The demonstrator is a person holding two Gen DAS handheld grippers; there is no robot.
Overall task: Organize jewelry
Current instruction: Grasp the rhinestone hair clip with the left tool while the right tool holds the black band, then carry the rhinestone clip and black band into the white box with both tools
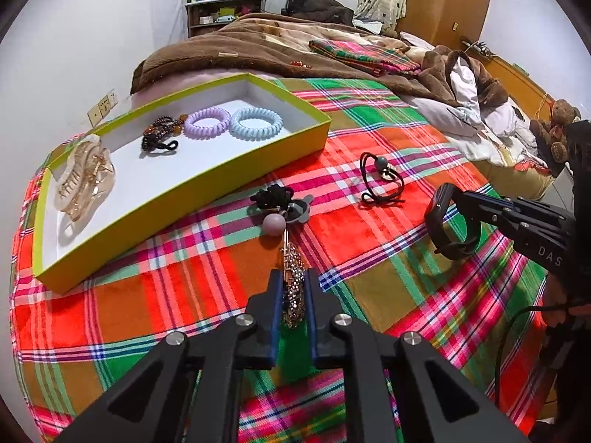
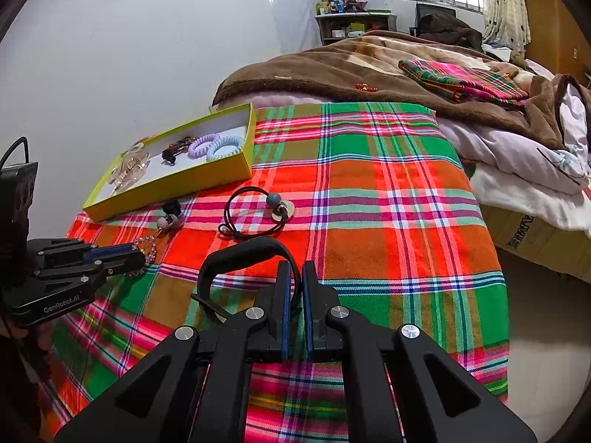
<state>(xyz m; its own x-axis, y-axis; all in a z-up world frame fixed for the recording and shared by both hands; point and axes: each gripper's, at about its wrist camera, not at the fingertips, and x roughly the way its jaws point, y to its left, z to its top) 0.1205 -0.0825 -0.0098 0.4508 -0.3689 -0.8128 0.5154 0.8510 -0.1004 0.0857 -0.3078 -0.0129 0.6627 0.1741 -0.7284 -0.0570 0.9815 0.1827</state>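
My left gripper [image 1: 293, 280] is shut on a rhinestone hair clip [image 1: 292, 288] just above the plaid cloth; it shows from the side in the right wrist view [image 2: 142, 253]. My right gripper [image 2: 297, 271] is shut on a black wristband [image 2: 240, 258], also seen in the left wrist view [image 1: 448, 221]. A yellow-green box [image 1: 236, 173] holds a clear claw clip [image 1: 85, 181], a beaded tie [image 1: 160, 134], a purple coil tie [image 1: 207, 122] and a blue coil tie [image 1: 256, 123]. On the cloth lie a black tie with a pink ball [image 1: 275, 206] and a black elastic with a grey bead [image 1: 382, 179].
The plaid cloth [image 2: 388, 203] covers the near part of a bed. A brown blanket [image 2: 332, 70], a folded plaid cloth [image 2: 461, 77] and white bedding [image 2: 524, 170] lie behind. A wall [image 2: 147, 55] runs along the left. The bed's right edge drops to the floor [image 2: 546, 313].
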